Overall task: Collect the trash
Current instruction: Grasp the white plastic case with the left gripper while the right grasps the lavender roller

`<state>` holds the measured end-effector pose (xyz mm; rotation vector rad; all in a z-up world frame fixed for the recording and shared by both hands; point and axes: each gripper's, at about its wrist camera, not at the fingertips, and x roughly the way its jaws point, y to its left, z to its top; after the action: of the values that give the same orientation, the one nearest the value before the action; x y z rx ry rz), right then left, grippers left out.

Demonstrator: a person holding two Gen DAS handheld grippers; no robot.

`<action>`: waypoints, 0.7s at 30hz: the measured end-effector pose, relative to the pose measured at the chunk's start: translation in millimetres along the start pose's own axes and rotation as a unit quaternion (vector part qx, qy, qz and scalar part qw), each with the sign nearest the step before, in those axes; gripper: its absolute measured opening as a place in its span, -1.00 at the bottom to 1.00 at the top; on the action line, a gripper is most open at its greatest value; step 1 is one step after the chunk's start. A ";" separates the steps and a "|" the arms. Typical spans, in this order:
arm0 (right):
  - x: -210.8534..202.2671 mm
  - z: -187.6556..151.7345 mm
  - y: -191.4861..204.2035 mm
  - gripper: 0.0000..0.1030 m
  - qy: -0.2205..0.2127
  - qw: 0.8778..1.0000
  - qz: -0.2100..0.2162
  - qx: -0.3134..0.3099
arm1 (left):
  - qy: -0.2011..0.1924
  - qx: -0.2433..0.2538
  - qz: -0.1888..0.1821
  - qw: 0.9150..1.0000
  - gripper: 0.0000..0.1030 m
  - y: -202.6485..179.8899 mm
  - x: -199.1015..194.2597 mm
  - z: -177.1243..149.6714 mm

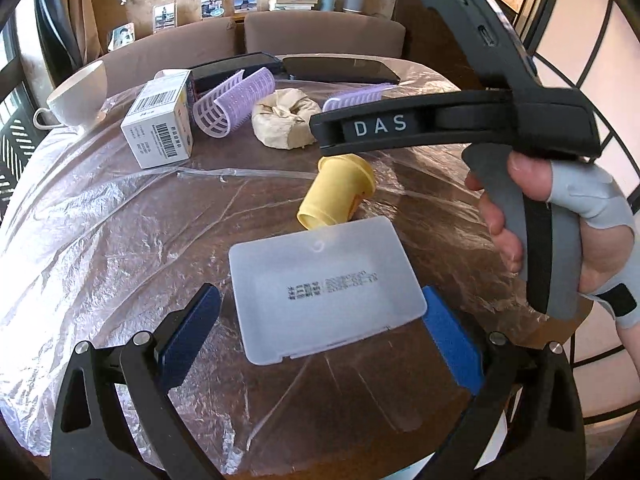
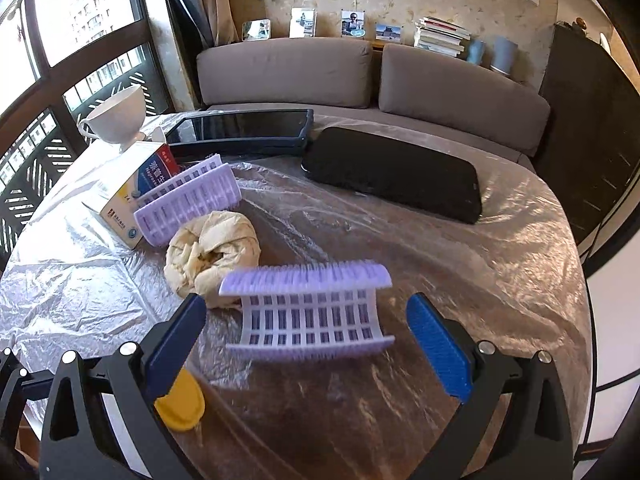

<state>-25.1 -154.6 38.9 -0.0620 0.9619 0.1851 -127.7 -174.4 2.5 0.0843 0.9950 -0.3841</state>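
Left hand-held gripper (image 1: 320,340) spread around frosted plastic lid (image 1: 326,290), lower centre of frame, flat on desk (image 1: 100,260): light, thin, slippery, pinch long edges. Right hand-held gripper (image 2: 306,354) spread, straddling lilac hair roller (image 2: 308,310): light, springy.

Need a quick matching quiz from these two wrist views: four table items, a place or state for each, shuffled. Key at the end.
Items:
1. frosted translucent plastic lid
2. yellow plastic cup
3. white ceramic teacup
4. purple grid-pattern hair roller

Places/states:
A. upright at the table edge near the window
B. lying on its side
C. between the open left hand-held gripper fingers
D. between the open right hand-held gripper fingers

Pairs: 1-C, 2-B, 3-A, 4-D
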 end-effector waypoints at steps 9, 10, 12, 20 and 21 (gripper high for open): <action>8.0 3.0 -1.8 0.75 0.001 1.000 0.006 -0.011 | -0.007 0.008 -0.016 1.000 0.86 0.9 -0.4 2.2; 8.6 2.5 -1.7 0.64 0.004 1.000 0.007 -0.012 | -0.007 0.010 -0.017 1.000 0.80 1.0 -0.2 2.6; 7.3 0.7 -1.7 0.52 0.004 1.000 0.004 -0.019 | -0.008 0.012 -0.019 1.000 0.78 0.1 -0.7 3.0; -8.4 -10.0 -2.2 0.43 -0.003 1.000 0.013 -0.015 | -0.009 0.013 -0.028 0.999 0.75 3.9 -3.5 0.5; -11.4 -11.8 -2.8 0.44 -0.005 1.000 0.014 -0.012 | -0.010 0.013 -0.028 0.999 0.75 4.2 -4.2 0.3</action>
<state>-40.5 -160.4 41.4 -0.0695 0.9512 0.2227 -128.1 -169.3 5.7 0.0759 0.9747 -0.4479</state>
